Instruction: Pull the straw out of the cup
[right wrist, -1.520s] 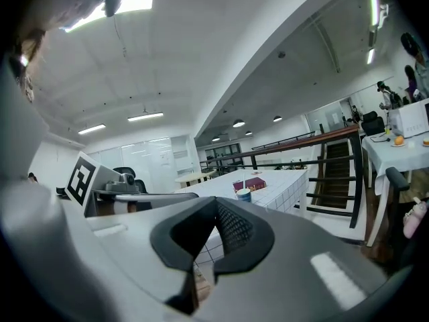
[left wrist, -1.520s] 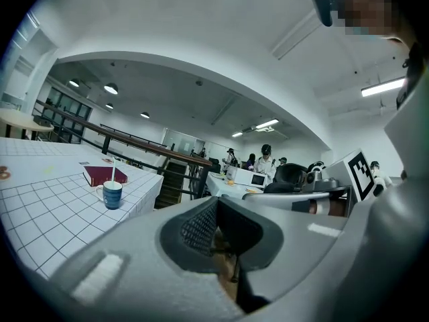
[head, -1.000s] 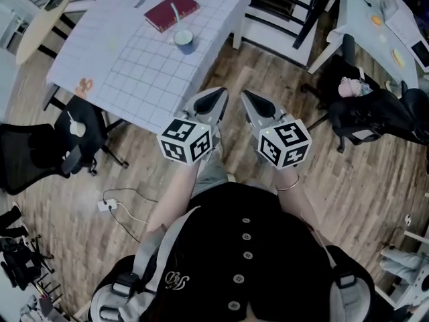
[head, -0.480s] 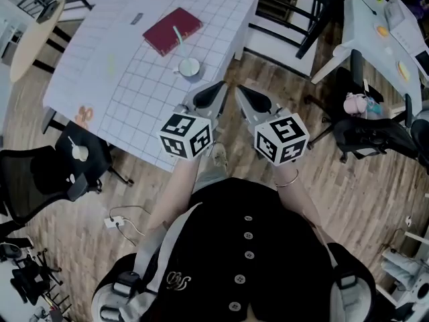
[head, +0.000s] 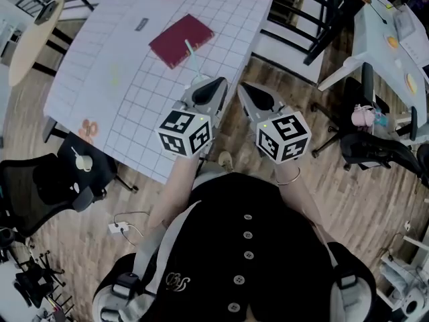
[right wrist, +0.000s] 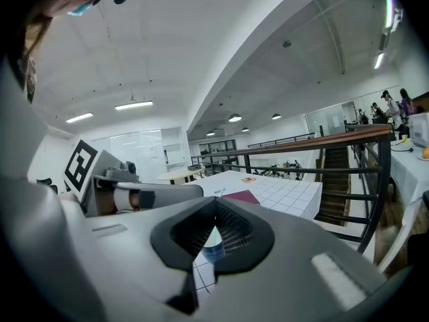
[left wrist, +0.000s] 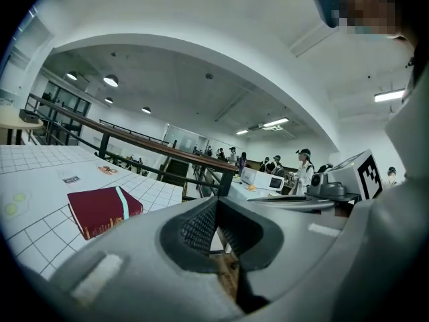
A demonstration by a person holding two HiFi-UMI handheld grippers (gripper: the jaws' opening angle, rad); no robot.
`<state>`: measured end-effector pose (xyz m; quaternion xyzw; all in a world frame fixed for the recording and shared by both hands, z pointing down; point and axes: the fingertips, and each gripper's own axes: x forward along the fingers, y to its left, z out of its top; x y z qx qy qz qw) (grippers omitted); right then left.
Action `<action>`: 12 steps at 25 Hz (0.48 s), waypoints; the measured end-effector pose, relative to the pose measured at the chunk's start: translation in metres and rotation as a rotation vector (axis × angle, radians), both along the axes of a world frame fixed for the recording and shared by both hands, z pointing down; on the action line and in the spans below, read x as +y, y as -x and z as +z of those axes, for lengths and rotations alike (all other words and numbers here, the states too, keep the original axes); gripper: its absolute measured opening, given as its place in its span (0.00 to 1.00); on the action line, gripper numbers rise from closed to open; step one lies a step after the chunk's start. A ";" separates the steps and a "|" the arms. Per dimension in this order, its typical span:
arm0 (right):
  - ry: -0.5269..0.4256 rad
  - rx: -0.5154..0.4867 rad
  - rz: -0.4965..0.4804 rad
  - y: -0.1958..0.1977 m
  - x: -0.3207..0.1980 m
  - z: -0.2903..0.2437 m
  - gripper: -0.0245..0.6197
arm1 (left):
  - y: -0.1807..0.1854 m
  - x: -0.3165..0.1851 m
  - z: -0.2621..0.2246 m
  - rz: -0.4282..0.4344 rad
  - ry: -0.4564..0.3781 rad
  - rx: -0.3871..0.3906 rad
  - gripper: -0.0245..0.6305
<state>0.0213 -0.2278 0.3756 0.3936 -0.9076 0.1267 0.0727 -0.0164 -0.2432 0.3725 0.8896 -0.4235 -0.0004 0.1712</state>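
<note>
Cup [right wrist: 213, 247] mostly hidden behind left gripper [head: 216, 84]; straw [head: 190, 54] shows.

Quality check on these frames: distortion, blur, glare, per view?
Head view: dim and muted in colour, but the grid lines on the table stay crisp. Left gripper view: strong fisheye with black corners, and the railing bends into an arc. Right gripper view: same fisheye and vignette, the ceiling light is blown out, and the cup seen past the jaws is blurry.

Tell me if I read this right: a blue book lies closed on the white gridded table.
Not quite. The book is dark red, not blue, as the head view shows. It does lie closed on the white gridded table.
</note>
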 end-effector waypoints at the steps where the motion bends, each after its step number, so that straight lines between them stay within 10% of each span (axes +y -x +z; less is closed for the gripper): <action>1: 0.003 0.002 -0.004 0.004 -0.003 0.001 0.04 | 0.003 -0.004 0.001 -0.002 0.002 -0.002 0.04; 12: 0.045 0.019 -0.042 0.023 -0.019 0.016 0.04 | 0.026 -0.018 0.017 -0.053 0.042 0.000 0.04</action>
